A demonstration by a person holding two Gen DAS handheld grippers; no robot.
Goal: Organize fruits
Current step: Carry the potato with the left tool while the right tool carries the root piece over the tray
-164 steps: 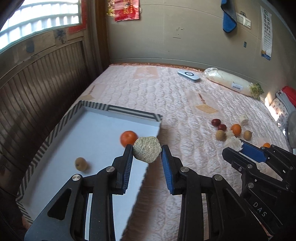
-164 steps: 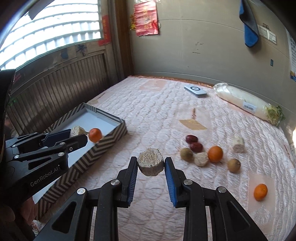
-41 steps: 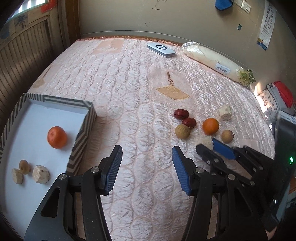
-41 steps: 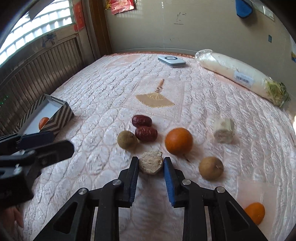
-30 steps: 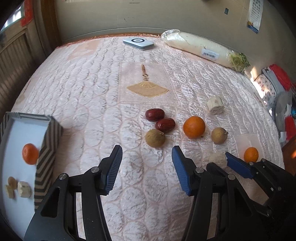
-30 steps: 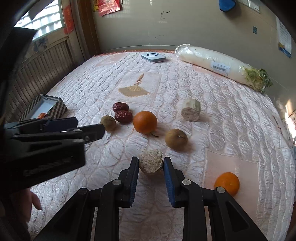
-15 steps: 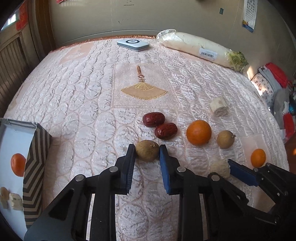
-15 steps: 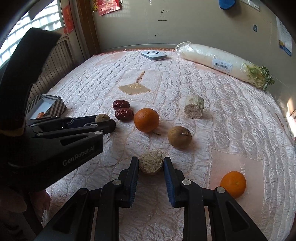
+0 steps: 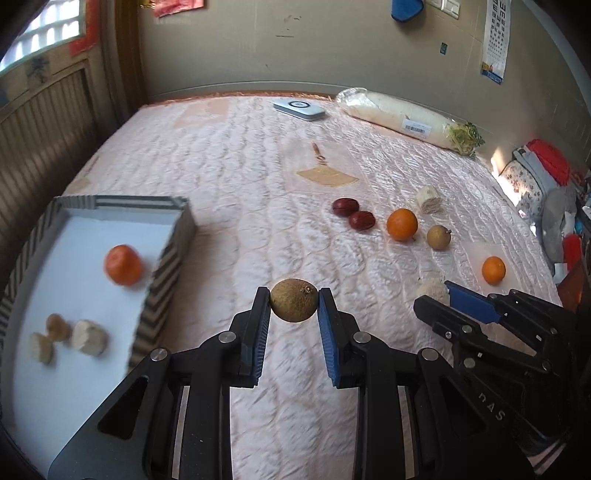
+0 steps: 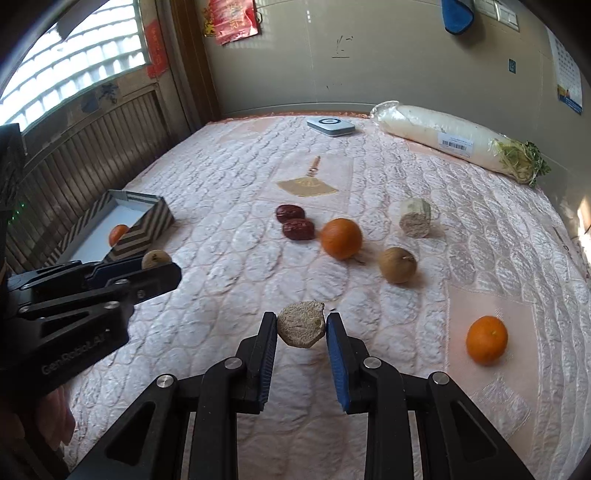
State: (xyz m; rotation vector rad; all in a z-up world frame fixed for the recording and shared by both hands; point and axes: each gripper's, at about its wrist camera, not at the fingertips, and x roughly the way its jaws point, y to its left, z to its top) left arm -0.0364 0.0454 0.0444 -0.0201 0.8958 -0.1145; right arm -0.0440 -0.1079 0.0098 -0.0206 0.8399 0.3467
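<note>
the tray point(image 9: 177, 229) on the bed point(image 9: 240, 177) holds four pieces. the left hand-held gripper point(image 9: 293, 308) clenches a brown fruit point(image 9: 294, 300), the right hand-held gripper point(image 10: 301, 328) a pale chunk point(image 10: 301, 328); six pieces remain on the bed.

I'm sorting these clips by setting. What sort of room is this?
Most likely a bedroom in a home. The fruit lies on a pink quilted bed cover reaching the wall, folded clothes are piled beside it, and an eye chart hangs above.
</note>
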